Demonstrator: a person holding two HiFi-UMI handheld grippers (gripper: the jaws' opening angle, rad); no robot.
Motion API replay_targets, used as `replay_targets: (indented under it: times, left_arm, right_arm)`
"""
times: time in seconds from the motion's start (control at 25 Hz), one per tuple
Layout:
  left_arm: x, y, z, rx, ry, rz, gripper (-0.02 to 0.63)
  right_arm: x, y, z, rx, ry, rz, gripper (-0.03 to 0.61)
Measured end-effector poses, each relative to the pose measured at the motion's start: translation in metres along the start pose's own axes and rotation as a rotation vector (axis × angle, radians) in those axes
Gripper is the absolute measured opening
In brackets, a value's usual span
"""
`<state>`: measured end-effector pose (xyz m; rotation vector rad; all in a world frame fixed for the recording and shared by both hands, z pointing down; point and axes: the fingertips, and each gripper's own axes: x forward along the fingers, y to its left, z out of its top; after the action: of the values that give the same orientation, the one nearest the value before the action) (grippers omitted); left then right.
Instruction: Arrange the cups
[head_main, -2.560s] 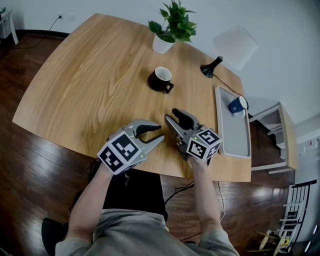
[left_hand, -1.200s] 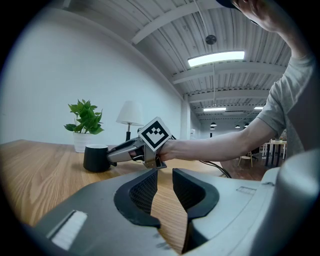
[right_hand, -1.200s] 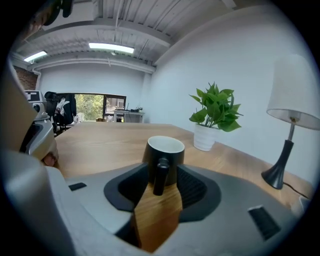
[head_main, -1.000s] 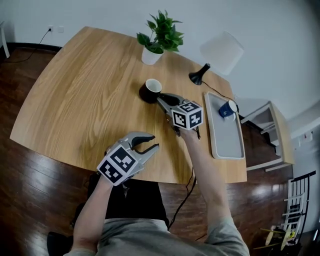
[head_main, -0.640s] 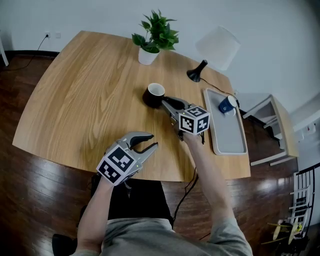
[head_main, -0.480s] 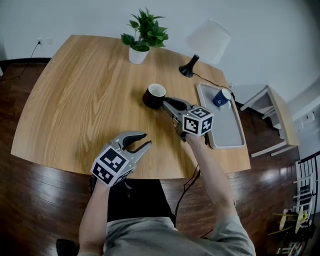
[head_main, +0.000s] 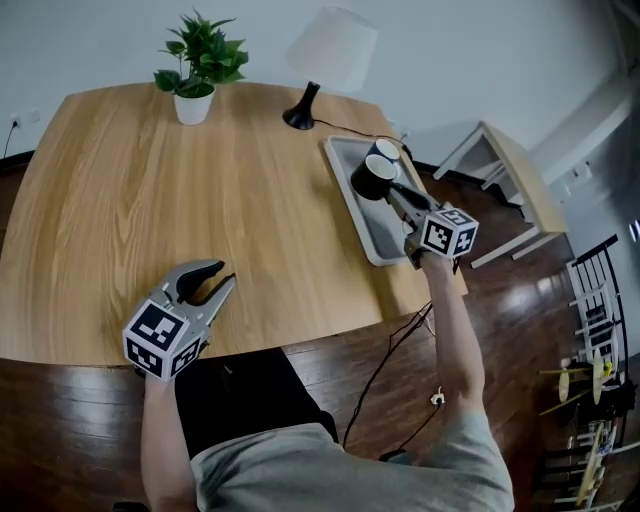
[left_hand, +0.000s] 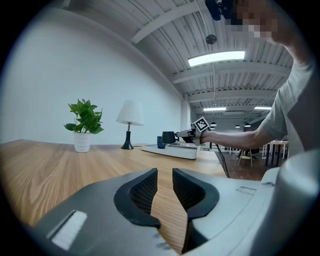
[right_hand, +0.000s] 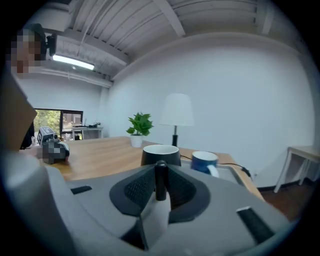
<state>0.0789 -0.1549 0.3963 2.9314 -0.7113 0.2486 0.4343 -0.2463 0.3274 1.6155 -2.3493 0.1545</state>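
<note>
My right gripper (head_main: 396, 193) is shut on the handle (right_hand: 160, 172) of a black cup (head_main: 371, 177), holding it upright just over the far end of the grey tray (head_main: 360, 222). A blue cup (head_main: 386, 151) sits in the tray right behind it, partly hidden. In the right gripper view the black cup (right_hand: 161, 153) is straight ahead, with the blue cup (right_hand: 204, 162) to its right. My left gripper (head_main: 218, 280) rests low near the table's front edge, open with nothing between its pads (left_hand: 145, 189). The left gripper view shows the black cup (left_hand: 168, 137) far off.
A potted plant (head_main: 200, 62) and a white lamp (head_main: 325, 55) stand at the back of the wooden table (head_main: 150, 200). A small side table (head_main: 510, 170) is off to the right. A cable (head_main: 400, 330) hangs off the table's edge below the tray.
My right gripper has carried the black cup from the middle of the table rightwards and a little up to the tray, beside the blue cup. The left gripper has stayed put.
</note>
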Motion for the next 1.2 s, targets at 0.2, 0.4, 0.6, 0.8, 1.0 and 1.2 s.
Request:
replay_targets:
  times: [0.2, 0.4, 0.6, 0.8, 1.0, 1.2]
  left_arm:
    - [0.003, -0.003, 0.0, -0.002, -0.001, 0.003, 0.106]
    - [0.003, -0.002, 0.0, -0.002, -0.002, 0.004, 0.105]
    - [0.003, -0.001, 0.0, -0.005, 0.004, 0.009, 0.105]
    - [0.005, -0.002, 0.002, -0.007, 0.003, 0.011, 0.106]
    - [0.01, -0.004, 0.003, -0.004, 0.007, 0.012, 0.104]
    - [0.01, -0.003, 0.001, 0.003, -0.003, 0.008, 0.106]
  right_arm:
    - [-0.033, -0.06, -0.053, 0.024, 0.137, -0.064, 0.083]
    - [-0.045, -0.07, -0.071, 0.013, 0.16, -0.036, 0.083]
    - [-0.047, -0.077, -0.085, -0.023, 0.207, -0.038, 0.081]
    - [-0.055, -0.095, -0.095, -0.016, 0.275, -0.134, 0.128]
    - [-0.083, -0.093, -0.064, -0.05, 0.208, -0.256, 0.138]
    - [-0.066, 0.016, -0.018, -0.126, 0.029, -0.082, 0.098]
